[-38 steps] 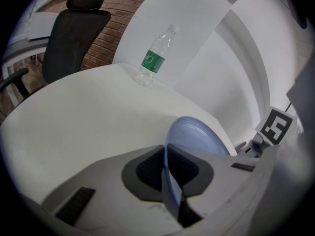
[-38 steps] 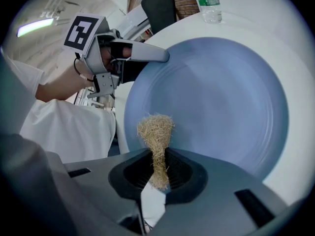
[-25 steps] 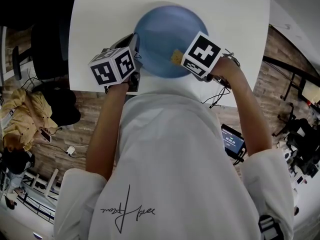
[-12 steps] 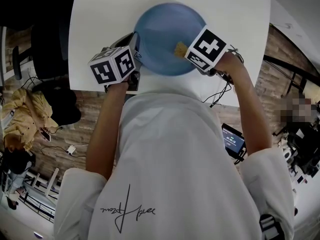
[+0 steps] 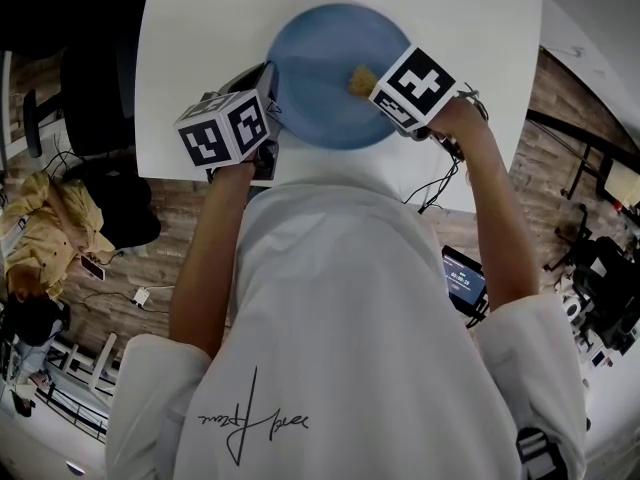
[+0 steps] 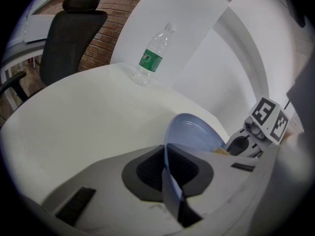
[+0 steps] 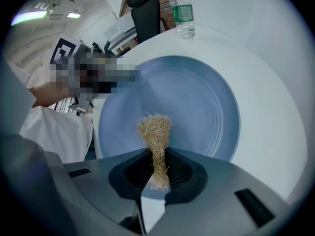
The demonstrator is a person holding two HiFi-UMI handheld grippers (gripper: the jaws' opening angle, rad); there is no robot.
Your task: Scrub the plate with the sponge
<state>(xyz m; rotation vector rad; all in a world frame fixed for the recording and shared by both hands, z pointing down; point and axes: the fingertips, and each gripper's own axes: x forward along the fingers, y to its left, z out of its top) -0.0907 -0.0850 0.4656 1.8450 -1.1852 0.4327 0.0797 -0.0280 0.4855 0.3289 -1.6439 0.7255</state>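
Since a second ago your right hand-held gripper (image 7: 158,171) has slid up the plate (image 5: 320,68) in the head view, from the near rim to the right of the middle. Your left hand-held gripper (image 6: 170,176) hasn't budged.

Right jaws are clamped tight on the sponge (image 7: 154,129), a straw-coloured fibrous tuft. Its frayed end sticks out over the inside of the plate. Left jaws are pinched on the plate's near-left rim, edge-on between the pads.

That blue plate sits on a white worktop (image 5: 200,58) with rounded corners, toward the edge nearest you. A clear water bottle (image 6: 151,58) with a green label stands upright at the far side, well apart from the plate.

Room-wise, there's a black office chair (image 6: 69,38) past the worktop, with a brick wall (image 6: 106,38) behind it. The wood-plank floor (image 5: 190,218) shows around your feet.
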